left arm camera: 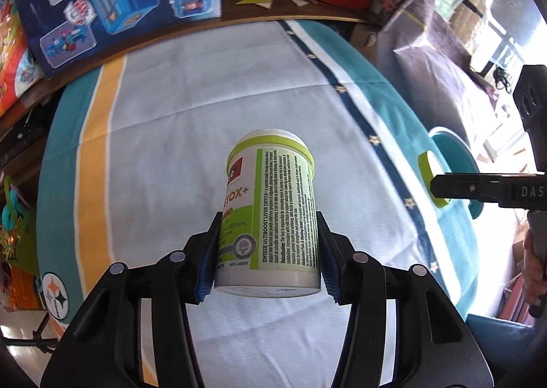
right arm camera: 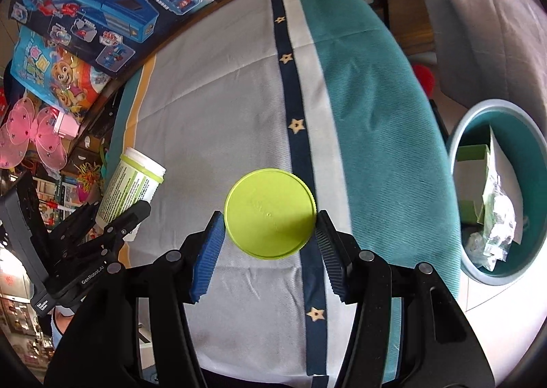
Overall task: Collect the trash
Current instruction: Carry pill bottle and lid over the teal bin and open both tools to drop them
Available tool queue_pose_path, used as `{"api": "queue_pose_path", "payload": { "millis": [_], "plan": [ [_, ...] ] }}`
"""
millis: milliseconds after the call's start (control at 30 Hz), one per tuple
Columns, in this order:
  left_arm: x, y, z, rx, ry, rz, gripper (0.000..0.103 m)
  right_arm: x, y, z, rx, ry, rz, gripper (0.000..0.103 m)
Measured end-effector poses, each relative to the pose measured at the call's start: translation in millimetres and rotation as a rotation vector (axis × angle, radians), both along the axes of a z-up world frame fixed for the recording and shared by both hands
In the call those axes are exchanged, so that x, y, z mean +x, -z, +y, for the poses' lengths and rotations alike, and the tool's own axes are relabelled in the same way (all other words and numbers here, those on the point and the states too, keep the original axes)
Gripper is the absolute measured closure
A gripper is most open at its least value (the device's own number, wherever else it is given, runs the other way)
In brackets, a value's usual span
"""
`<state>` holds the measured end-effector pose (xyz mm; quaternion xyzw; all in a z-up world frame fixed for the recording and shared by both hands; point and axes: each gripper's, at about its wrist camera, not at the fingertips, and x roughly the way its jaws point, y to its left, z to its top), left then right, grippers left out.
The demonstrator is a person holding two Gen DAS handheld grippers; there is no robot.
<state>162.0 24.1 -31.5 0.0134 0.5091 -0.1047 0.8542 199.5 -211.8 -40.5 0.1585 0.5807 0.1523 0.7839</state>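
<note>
Far left, toy boxes (right arm camera: 102,11) stacked beside the bed, pink fairy wings (right arm camera: 30,134) below them

Left gripper (left arm camera: 268,244) about half open, blue pads (left arm camera: 207,268) pressed on both sides of a green-and-white supplement bottle (left arm camera: 270,210), lid off, open mouth pointing away, lifted clear of the striped bedspread (left arm camera: 205,80)

Same bottle (right arm camera: 131,189) seen from the right wrist view, tilted, poking out of the left gripper (right arm camera: 112,217) at the left edge of the bedspread (right arm camera: 222,97)

Middle now: right gripper (right arm camera: 270,237) also roughly half open, clamped on the edges of a round lime-green lid (right arm camera: 270,213), flat face up toward the camera, held above the white panel just beside the navy star stripe (right arm camera: 294,97)

From the left wrist view, that lid (left arm camera: 429,179) edge-on at the tip of the right gripper (left arm camera: 441,188), a hand (left arm camera: 533,271) on the handle below

Far right, off the bed's teal edge, a round teal bin (right arm camera: 458,155) standing open, with a green carton (right arm camera: 473,162), white paper (right arm camera: 502,162) and crumpled foil wrapper (right arm camera: 495,237) inside; lid and bottle both well apart from it
</note>
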Motion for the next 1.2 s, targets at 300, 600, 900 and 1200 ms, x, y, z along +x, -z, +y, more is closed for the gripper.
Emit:
{"api": "queue_pose_path", "payload": {
  "millis": [300, 600, 900, 1200],
  "plan": [
    [-12.3, -10.2, -90.9, -0.032, 0.150, -0.001, 0.052, -37.6, -4.5, -109.7, 0.038, 0.172, -0.028, 0.051],
    [-12.6, -12.8, -194.4, -0.041, 0.314, 0.019, 0.052, -66.5, -1.5, -227.4, 0.054, 0.380, -0.047, 0.050],
    [-9.3, 8.1, -286.7, 0.003, 0.463, 0.076, 0.052, -79.2, 17.1, -289.0, 0.105, 0.468, -0.036, 0.050],
    [5.8, 39.2, -342.9, 0.044, 0.521, 0.145, 0.052, -68.4, 33.1, -304.4, 0.112, 0.450, 0.001, 0.050]
  ]
}}
